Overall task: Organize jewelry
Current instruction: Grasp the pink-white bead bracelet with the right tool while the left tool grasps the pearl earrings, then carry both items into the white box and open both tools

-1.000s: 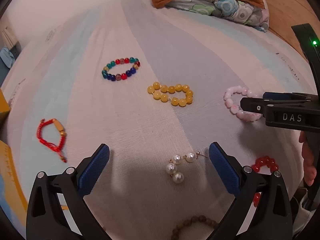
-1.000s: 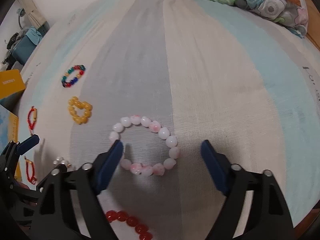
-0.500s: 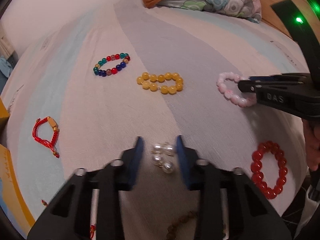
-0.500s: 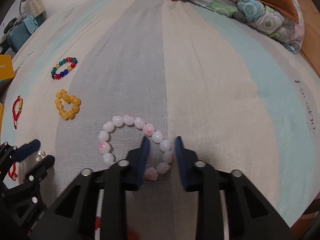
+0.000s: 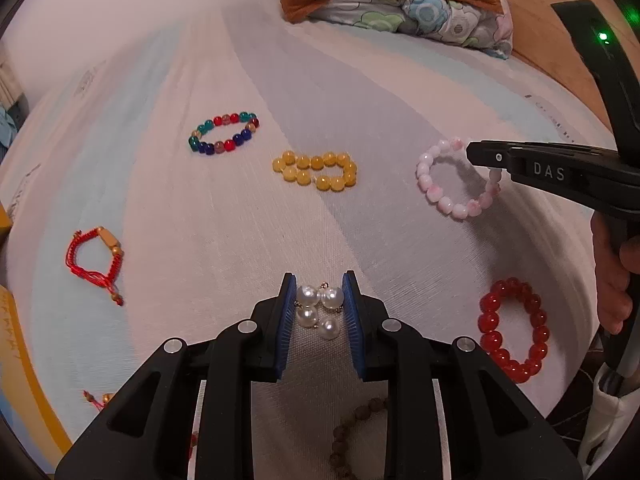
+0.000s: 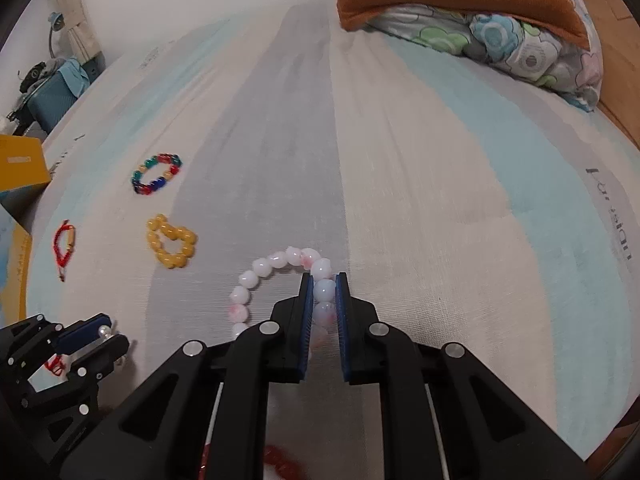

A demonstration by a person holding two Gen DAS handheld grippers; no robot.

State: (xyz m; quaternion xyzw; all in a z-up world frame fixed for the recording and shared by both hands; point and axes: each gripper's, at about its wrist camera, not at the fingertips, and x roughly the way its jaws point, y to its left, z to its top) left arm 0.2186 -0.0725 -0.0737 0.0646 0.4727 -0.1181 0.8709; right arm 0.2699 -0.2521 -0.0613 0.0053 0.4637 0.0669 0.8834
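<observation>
Both grippers closed since earlier: left gripper (image 5: 319, 286) grasps pearl earrings (image 5: 319, 309), right gripper (image 6: 323, 283) pink bead bracelet (image 6: 280, 280). Step: pickup; next, lift.

The bedsheet (image 5: 224, 216) is matt woven cloth with a fine visible weave. The pearl earrings (image 5: 318, 306) are glossy and smooth, with thin metal links. The red bracelet (image 5: 514, 334) has shiny glassy beads; the cord bracelet (image 5: 94, 258) is braided thread. Both grippers are matt black plastic with ribbed blue pads (image 5: 286, 320) and metal rivets.
</observation>
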